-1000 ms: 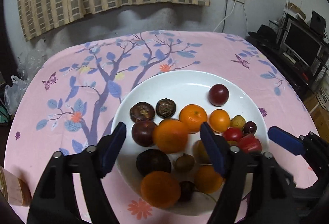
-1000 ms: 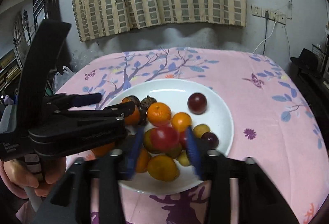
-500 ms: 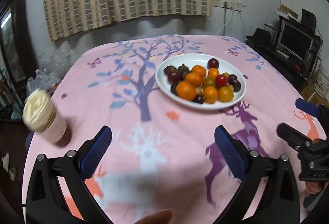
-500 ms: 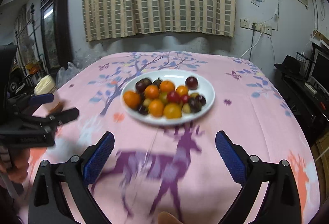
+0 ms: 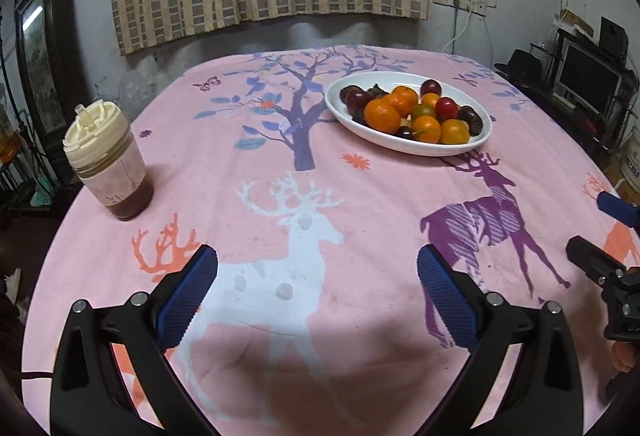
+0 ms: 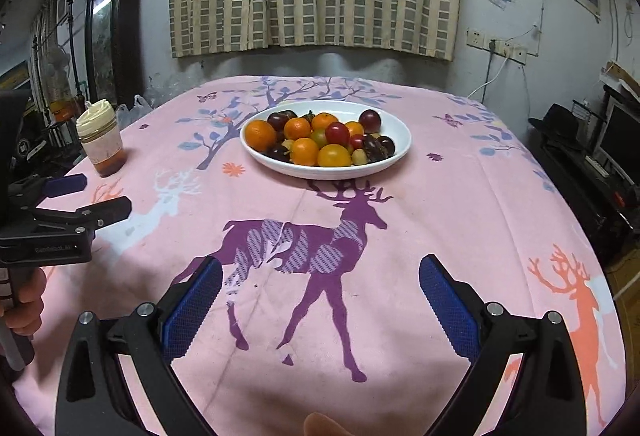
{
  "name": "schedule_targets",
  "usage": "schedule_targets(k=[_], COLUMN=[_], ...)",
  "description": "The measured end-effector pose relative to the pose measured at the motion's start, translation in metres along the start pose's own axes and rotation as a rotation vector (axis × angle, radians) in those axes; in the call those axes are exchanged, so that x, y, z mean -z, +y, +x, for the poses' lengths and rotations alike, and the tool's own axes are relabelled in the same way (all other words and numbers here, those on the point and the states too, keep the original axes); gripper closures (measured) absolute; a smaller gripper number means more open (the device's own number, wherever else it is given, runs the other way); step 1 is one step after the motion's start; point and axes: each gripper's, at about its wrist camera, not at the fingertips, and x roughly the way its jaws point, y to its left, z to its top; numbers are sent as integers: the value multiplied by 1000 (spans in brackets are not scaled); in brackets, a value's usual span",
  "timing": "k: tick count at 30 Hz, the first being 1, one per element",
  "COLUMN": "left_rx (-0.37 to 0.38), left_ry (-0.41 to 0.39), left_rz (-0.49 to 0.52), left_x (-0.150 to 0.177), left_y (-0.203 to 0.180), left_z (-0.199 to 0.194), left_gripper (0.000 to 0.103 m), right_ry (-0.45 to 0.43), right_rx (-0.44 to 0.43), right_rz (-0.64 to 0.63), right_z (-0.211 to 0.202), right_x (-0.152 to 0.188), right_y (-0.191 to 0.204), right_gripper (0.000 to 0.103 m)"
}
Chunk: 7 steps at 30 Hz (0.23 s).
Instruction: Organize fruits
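1. One white oval plate [image 6: 394, 152] on the pink-clothed tabletop [image 6: 460, 204], heaped with fruits [image 6: 320, 140]: about six orange ones, several dark purple plums, a few red ones, some small yellowish ones; exact total hard to tell.
2. Long axis of the plate lying left to right in the right wrist view, angled toward far left in the left wrist view [image 5: 400, 146].
3. One lidded jar [image 5: 106, 164] upright, well left of the plate, near the tabletop edge.
4. Left tool [image 5: 316, 292] spread wide, empty, low over the cloth, well short of the plate, aimed left of it.
5. Right tool [image 6: 320, 300] likewise spread wide, empty, level, pointing straight at the plate.
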Motion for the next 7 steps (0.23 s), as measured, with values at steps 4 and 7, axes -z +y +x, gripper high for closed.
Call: schedule_targets(k=[4,7], left_rx=[-4,-6], left_ry=[-2,-22], left_rz=[11,23], left_x=[1,2], left_y=[-4,-8], left_z=[-1,-3], left_gripper=[5,5], right_ry=[0,6], right_rx=[0,-1], right_rz=[1,5], right_z=[-1,-1], right_x=[1,2], right_y=[0,0], right_gripper=[4,4])
